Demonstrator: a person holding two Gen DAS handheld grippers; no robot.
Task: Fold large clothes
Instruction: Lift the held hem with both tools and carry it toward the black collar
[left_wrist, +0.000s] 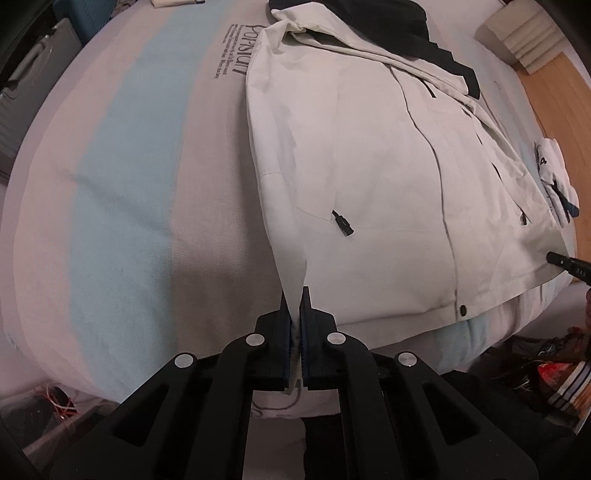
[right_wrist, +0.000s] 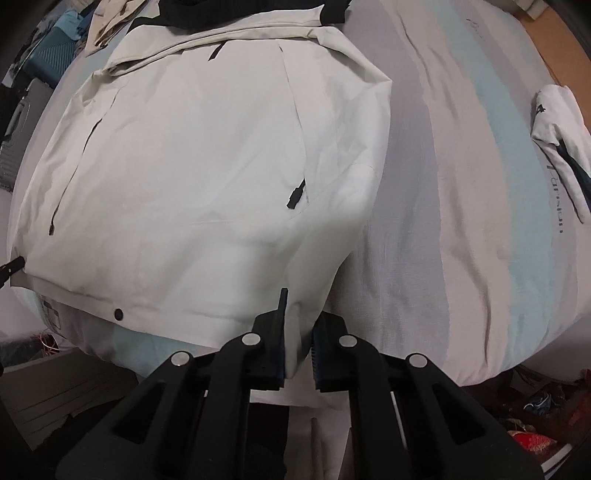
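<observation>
In right view only, teal suitcase (right_wrist: 51, 51) beside jacket (right_wrist: 203, 166).

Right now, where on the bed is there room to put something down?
The striped sheet left of the jacket is bare. In the right view, there's a bare strip between jacket and small folded cloth. It's crowded at the top.
</observation>
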